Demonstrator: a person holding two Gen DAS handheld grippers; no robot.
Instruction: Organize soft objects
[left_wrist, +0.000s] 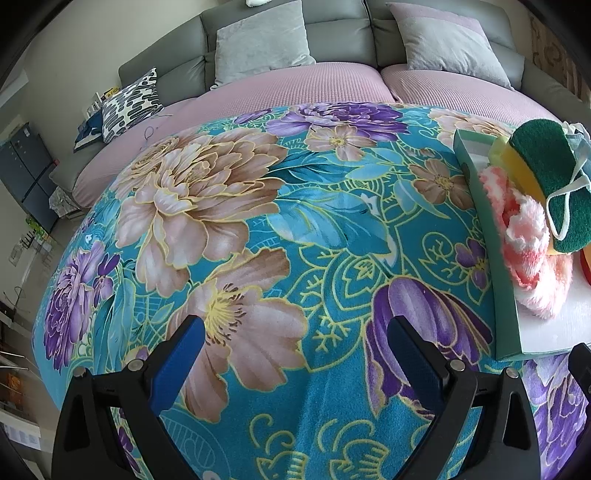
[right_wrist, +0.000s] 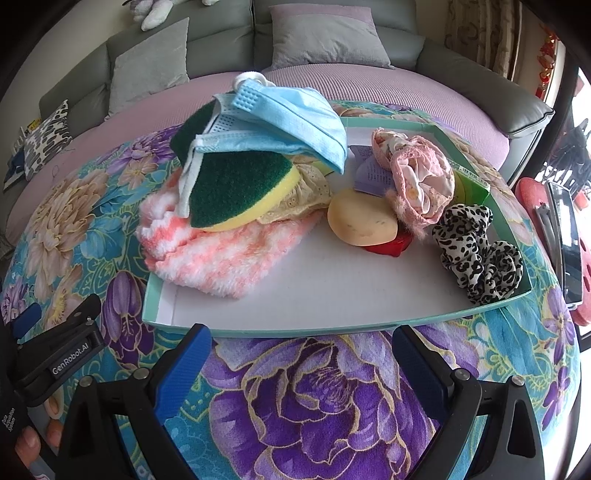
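1. Right wrist view: the right gripper is hovering over the floral blanket with its jaws spread wide and gripping nothing, pointing toward the near rim of the shallow teal box lid at 12 o'clock.
2. The soft things are all sitting inside that lid: at 10 o'clock a pink-and-white fluffy cloth is lying under a green-and-yellow scouring sponge, with a blue face mask draped on top of the heap.
3. At 1 o'clock a round beige sponge is resting on something red, touching a pink floral scrunchie; a leopard-print scrunchie is lying by the lid's right corner at 2 o'clock.
4. The left gripper is also hanging with its jaws wide and nothing between them, over bare blanket, with the lid at its 2 o'clock.
5. Judging from this, the sorting is looking far along or between picks, since nothing soft is showing loose on the blanket.
6. Any next move is probably calling for a reach forward over the rim and a gentle pinch on the topmost item, as the mask may slide off the stack.
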